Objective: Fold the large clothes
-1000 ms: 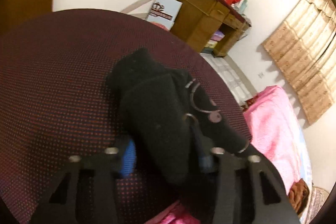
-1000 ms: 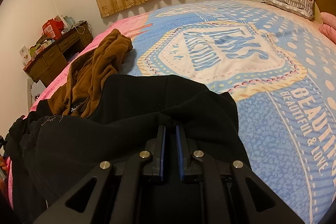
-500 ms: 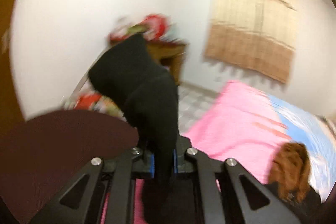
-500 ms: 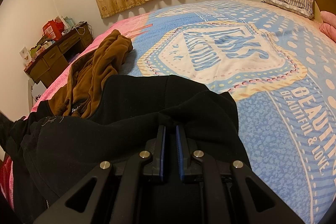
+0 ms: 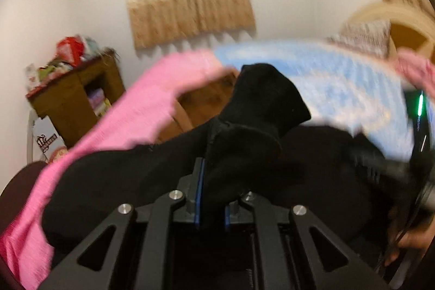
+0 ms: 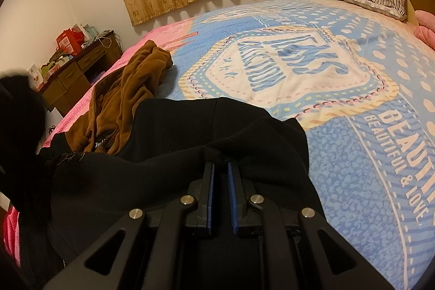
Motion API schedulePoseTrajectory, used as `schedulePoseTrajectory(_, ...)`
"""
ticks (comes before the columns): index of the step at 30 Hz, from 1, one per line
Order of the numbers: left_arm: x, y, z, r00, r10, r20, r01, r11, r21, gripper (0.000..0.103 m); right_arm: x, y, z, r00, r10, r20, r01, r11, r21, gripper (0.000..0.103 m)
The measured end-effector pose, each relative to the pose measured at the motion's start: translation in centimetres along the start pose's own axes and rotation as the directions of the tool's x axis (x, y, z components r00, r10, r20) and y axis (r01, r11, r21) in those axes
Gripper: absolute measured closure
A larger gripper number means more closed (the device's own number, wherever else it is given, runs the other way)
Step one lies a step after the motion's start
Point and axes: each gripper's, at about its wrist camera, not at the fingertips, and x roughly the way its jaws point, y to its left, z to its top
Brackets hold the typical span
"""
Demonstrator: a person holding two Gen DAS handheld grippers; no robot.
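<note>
Black garment (image 6: 168, 167) lies on the bed (image 6: 353, 127), its long axis running left to right. Right gripper (image 6: 220, 167) pinches a fold at its right end; left gripper (image 5: 213, 173) pinches a bunched part lifted at the left end.

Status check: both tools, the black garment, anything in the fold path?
Left tool shut on black garment, bunch lifted. Right tool shut on its edge, flat on bed. Brown garment lies just beyond, touching it.
</note>
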Motion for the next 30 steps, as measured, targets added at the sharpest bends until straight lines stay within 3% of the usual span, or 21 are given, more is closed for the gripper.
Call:
schedulePoseTrajectory(3, 0.5, -0.8, -0.8, 0.999, 0.014, -0.050, -0.011, 0.999, 0.053, 0.089, 0.0, -0.1, 0.0, 1.000, 0.013, 0.000, -0.013, 1.000, 0.011, 0.093)
schedulePoseTrajectory(6, -2.0, 1.1, -0.4, 0.996, -0.074, -0.040, 0.075, 0.997, 0.008, 0.088, 0.0, -0.4, 0.0, 1.000, 0.029, 0.000, -0.029, 0.999, 0.026, 0.093)
schedulePoseTrajectory(11, -4.9, 4.4, -2.5, 0.983, -0.162, -0.087, 0.158, 0.986, -0.053, 0.073, 0.1, -0.8, 0.1, 0.999, 0.054, -0.004, -0.054, 0.997, 0.050, 0.093)
schedulePoseTrajectory(13, -6.8, 6.6, -3.6, 0.979, -0.187, -0.080, 0.177, 0.978, -0.111, 0.051, 0.2, -1.3, 0.2, 0.997, 0.079, -0.010, -0.078, 0.994, 0.072, 0.093)
schedulePoseTrajectory(14, -7.1, 7.6, -4.2, 0.980, -0.185, -0.075, 0.175, 0.977, -0.123, 0.047, 0.2, -1.6, 0.3, 0.994, 0.106, -0.017, -0.104, 0.990, 0.095, 0.093)
schedulePoseTrajectory(16, -7.5, 8.6, -5.6, 0.986, -0.152, -0.063, 0.143, 0.982, -0.125, 0.029, 0.1, -2.2, 0.7, 0.990, 0.138, -0.041, -0.132, 0.984, 0.121, 0.093)
schedulePoseTrajectory(19, -8.4, 9.3, -6.6, 0.992, -0.124, -0.027, 0.120, 0.985, -0.125, 0.019, -2.0, -1.9, 0.9, 0.986, 0.161, -0.031, -0.154, 0.976, 0.156, 0.093)
schedulePoseTrajectory(22, -7.1, 8.6, -6.3, 0.990, -0.136, -0.031, 0.131, 0.983, -0.129, 0.018, -5.0, -0.9, 0.4, 0.951, 0.306, 0.028, -0.306, 0.935, 0.180, 0.093)
schedulePoseTrajectory(26, -6.5, 6.4, -5.6, 0.988, -0.156, -0.023, 0.153, 0.983, -0.104, 0.018, -7.6, 0.8, -1.1, 0.870, 0.493, 0.014, -0.480, 0.839, 0.255, 0.092)
schedulePoseTrajectory(27, -6.7, 6.0, -5.6, 0.987, -0.161, -0.019, 0.159, 0.982, -0.101, 0.018, -8.2, 1.3, -1.8, 0.840, 0.543, 0.010, -0.526, 0.808, 0.265, 0.092)
schedulePoseTrajectory(29, -7.2, 5.7, -5.7, 0.985, -0.171, -0.022, 0.169, 0.982, -0.083, 0.017, -8.7, 1.8, -2.5, 0.809, 0.587, -0.011, -0.563, 0.780, 0.273, 0.092)
schedulePoseTrajectory(30, -7.7, 5.7, -6.0, 0.983, -0.182, -0.025, 0.180, 0.982, -0.065, 0.013, -8.7, 2.2, -3.1, 0.779, 0.627, -0.031, -0.592, 0.751, 0.292, 0.089)
